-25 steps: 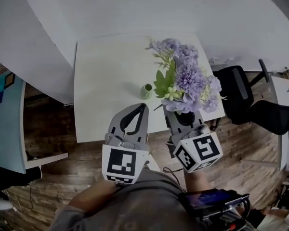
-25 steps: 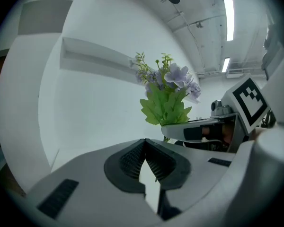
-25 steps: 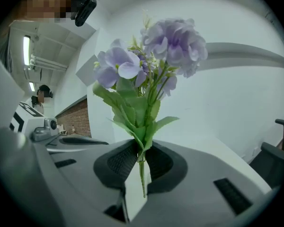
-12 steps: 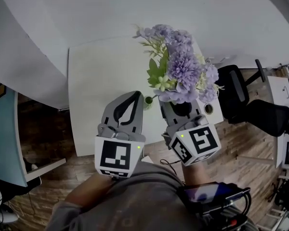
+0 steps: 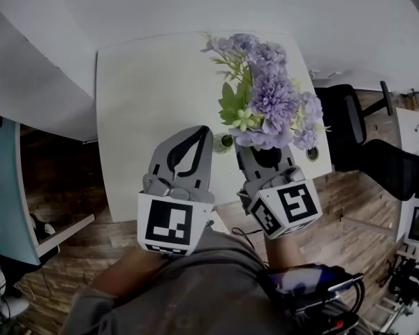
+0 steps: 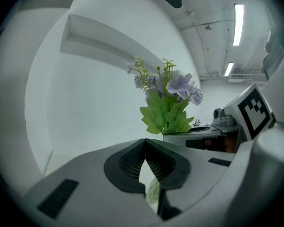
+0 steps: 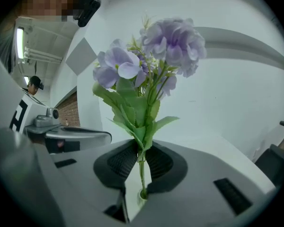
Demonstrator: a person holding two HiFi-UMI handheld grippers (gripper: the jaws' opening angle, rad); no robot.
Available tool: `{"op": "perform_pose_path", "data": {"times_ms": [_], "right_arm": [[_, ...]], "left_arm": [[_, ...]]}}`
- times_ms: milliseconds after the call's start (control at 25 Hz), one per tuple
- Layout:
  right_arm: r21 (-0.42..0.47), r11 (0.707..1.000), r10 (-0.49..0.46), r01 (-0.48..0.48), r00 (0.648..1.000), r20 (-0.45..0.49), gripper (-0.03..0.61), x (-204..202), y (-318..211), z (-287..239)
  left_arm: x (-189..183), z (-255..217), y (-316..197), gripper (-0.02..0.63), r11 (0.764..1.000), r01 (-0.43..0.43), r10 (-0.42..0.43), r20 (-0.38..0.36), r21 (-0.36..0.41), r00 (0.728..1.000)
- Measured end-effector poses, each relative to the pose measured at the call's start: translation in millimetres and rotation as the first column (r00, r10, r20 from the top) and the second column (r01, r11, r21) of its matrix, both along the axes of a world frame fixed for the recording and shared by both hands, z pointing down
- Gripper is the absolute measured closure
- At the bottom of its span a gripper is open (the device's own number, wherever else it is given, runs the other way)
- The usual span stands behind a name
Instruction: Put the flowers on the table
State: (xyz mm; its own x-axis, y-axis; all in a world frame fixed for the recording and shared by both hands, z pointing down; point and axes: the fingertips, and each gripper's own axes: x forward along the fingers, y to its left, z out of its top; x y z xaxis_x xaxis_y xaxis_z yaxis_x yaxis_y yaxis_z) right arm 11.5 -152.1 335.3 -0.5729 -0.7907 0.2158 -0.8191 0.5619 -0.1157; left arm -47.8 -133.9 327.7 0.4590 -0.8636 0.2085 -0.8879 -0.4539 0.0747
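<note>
A bunch of purple flowers with green leaves stands upright over the near part of the white table. My right gripper is shut on its thin stems just under the leaves. The stem ends reach into a small green vase, which shows below the jaws as the vase mouth; whether it rests on the table I cannot tell. My left gripper hovers beside it on the left, shut and empty, its pads meeting at the left gripper's tips. The flowers show ahead of it.
Black office chairs stand to the right of the table on a wooden floor. A small round object sits near the table's right front corner. A white wall rises behind the table.
The bouquet, the vase and both grippers now sit slightly farther in over the table's near edge. Both jaws stand as before.
</note>
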Motion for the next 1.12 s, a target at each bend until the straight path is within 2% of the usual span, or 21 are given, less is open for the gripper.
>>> {"op": "perform_pose_path", "data": {"times_ms": [520,840,1120], "right_arm": [[-0.057,0.998,0.023,-0.025,0.999,-0.023,0.517,5,4,7],[-0.062,0.998,0.015,-0.017,0.999,-0.033,0.508,6,12,1],[-0.089,0.995,0.029,-0.037,0.996,-0.083,0.503,11,-3,66]], "left_arm": [[-6,-2,3,0.604,0.996,0.006,-0.005,0.016,-0.087,1.000],[-8,-12,8,0.604,0.993,0.023,-0.017,0.056,-0.116,0.998],[-4,48,-14,0.604,0.991,0.002,0.002,0.031,-0.135,1.000]]}}
